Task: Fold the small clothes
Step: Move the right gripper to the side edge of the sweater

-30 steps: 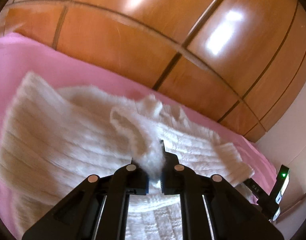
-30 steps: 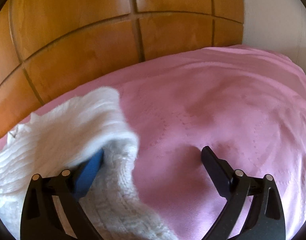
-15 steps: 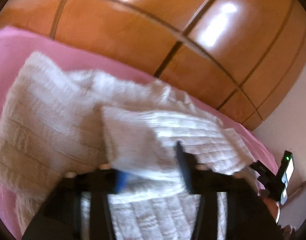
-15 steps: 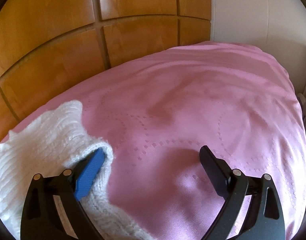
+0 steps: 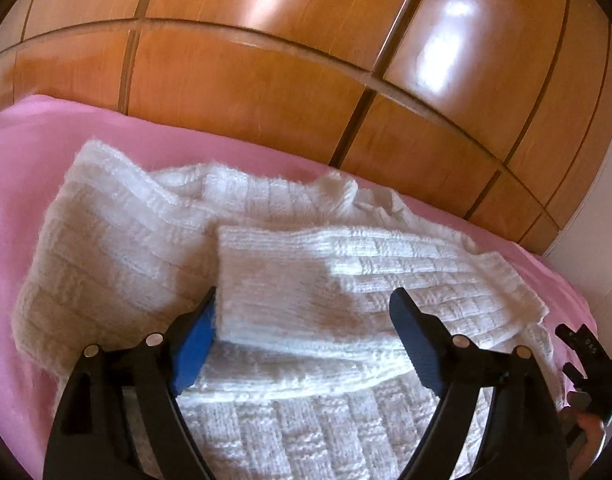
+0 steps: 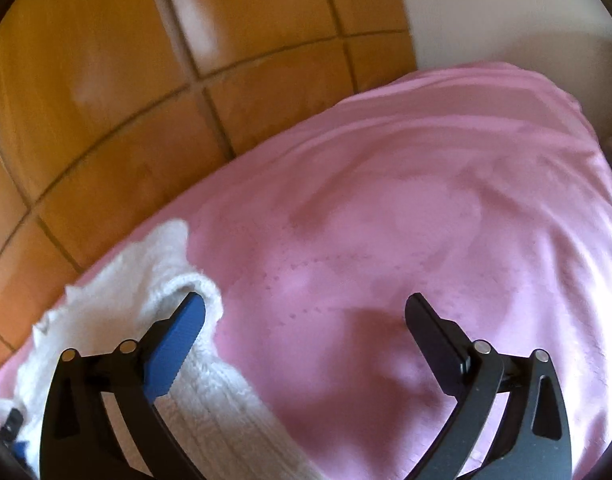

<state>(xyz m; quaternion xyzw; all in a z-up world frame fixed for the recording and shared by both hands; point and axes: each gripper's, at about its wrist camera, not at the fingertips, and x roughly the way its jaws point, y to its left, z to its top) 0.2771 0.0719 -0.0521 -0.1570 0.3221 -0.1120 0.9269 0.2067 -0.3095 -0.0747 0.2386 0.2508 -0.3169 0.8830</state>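
A white knitted sweater (image 5: 118, 256) lies spread on a pink bedsheet (image 5: 22, 168). One sleeve (image 5: 345, 276) is folded across its body. My left gripper (image 5: 306, 300) hovers over the cuff end of that sleeve, jaws opening. The cuff lies loose between the blue pads (image 5: 194, 336), which do not press it. In the right wrist view my right gripper (image 6: 306, 300) is wide and still opening over bare sheet, with nothing between its fingers. Its left blue pad (image 6: 174, 352) sits at the sweater's edge (image 6: 118, 292).
A glossy wooden panelled wardrobe (image 5: 266, 72) runs along the far side of the bed. A pale wall (image 6: 505, 12) stands at the right. Part of the right gripper (image 5: 581, 344) and a hand (image 5: 585, 428) show at the left view's right edge. Open pink sheet (image 6: 445, 200) stretches rightward.
My left gripper, shut on the raised sleeve cuff, has let go and spread; the sleeve now lies flat across the sweater. The right gripper has slid right, off the sweater.
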